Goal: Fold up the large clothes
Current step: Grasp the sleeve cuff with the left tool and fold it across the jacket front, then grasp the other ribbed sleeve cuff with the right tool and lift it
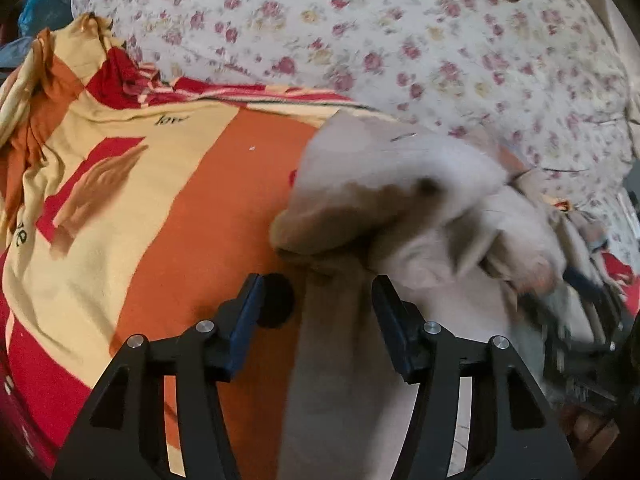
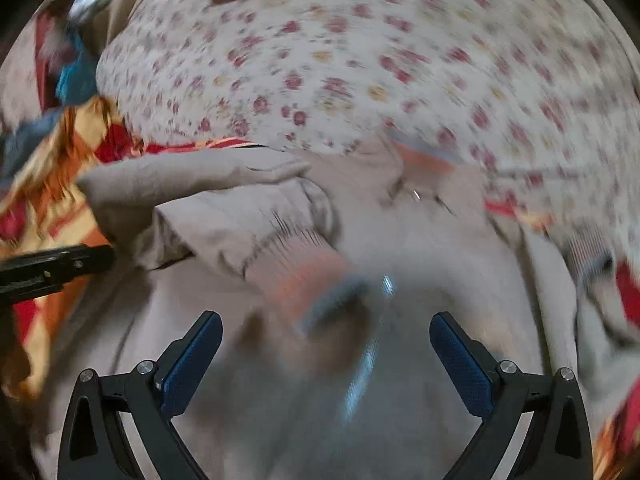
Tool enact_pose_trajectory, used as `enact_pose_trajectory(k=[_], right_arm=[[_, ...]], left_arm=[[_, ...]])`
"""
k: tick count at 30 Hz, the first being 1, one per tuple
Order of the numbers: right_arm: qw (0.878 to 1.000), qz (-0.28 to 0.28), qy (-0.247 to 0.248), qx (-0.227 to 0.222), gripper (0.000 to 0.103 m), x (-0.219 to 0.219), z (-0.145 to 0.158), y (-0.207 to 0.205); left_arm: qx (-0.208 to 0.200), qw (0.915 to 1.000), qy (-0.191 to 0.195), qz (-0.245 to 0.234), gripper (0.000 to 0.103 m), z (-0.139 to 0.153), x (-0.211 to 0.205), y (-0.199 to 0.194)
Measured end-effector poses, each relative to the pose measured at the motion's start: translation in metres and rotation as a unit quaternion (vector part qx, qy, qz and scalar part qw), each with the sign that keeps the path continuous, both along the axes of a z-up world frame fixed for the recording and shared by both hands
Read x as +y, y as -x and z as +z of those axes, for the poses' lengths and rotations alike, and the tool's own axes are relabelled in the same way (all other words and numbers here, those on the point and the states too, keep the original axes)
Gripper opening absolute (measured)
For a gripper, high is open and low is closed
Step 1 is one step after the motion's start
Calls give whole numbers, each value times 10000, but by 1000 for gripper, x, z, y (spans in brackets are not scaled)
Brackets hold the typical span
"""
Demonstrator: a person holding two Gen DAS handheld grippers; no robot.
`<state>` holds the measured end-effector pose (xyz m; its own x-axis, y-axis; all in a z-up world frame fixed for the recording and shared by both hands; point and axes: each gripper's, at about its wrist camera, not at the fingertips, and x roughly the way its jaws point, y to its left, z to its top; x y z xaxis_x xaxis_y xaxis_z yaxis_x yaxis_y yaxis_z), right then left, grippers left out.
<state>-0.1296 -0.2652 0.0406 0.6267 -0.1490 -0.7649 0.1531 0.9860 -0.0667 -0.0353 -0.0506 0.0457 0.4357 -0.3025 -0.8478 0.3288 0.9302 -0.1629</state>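
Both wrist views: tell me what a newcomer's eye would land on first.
A bulky beige fabric jacket with a ribbed pink-and-blue cuff fills the middle, heaped just ahead of the open right gripper. Under it lies a bright orange, yellow and red blanket, left of the open left gripper. Behind both swells a white quilt with red flowers.

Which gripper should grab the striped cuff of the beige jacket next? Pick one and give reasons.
Right, probably. The right gripper has its jaws open with the striped cuff just ahead of them. The left gripper is open around a plain fold of the beige jacket, away from that cuff.
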Motion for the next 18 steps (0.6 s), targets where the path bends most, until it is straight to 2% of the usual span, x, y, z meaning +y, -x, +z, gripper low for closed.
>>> enact_pose_trajectory(k=[1, 2, 3, 4, 5, 7, 10, 13, 16, 18], right_arm=[[10000, 63, 48, -21, 49, 0, -3, -9], [9999, 132, -97, 10, 33, -3, -4, -18], [9991, 145, -404, 47, 23, -12, -5, -22], [9966, 102, -815, -44, 20, -21, -2, -19], [9951, 52, -978, -157, 18, -27, 3, -14], [9958, -126, -815, -403, 18, -38, 19, -1], [9956, -511, -431, -650, 18, -61, 35, 23], [9935, -1005, -244, -474, 18, -93, 30, 41], [9923, -1165, -414, -65, 18, -115, 14, 42], [9916, -1242, -345, 91, 17, -121, 10, 49]], left_arm=[[24, 10000, -34, 6, 56, -2, 0, -4], [8, 10000, -42, 33, 56, -4, 1, -6], [-24, 10000, -24, 64, 56, -3, 3, -7], [-57, 10000, -1, 80, 56, -2, 5, -7], [-85, 9999, 9, 92, 56, -1, 8, -5], [-154, 9998, -80, 131, 56, -2, 7, -5], [-171, 9988, -419, 166, 57, -11, 3, -8], [-179, 9985, -464, 235, 58, -16, 4, -11], [-166, 9986, -381, 328, 58, -12, 6, -11], [-254, 9983, -400, 353, 58, -8, 8, -8]])
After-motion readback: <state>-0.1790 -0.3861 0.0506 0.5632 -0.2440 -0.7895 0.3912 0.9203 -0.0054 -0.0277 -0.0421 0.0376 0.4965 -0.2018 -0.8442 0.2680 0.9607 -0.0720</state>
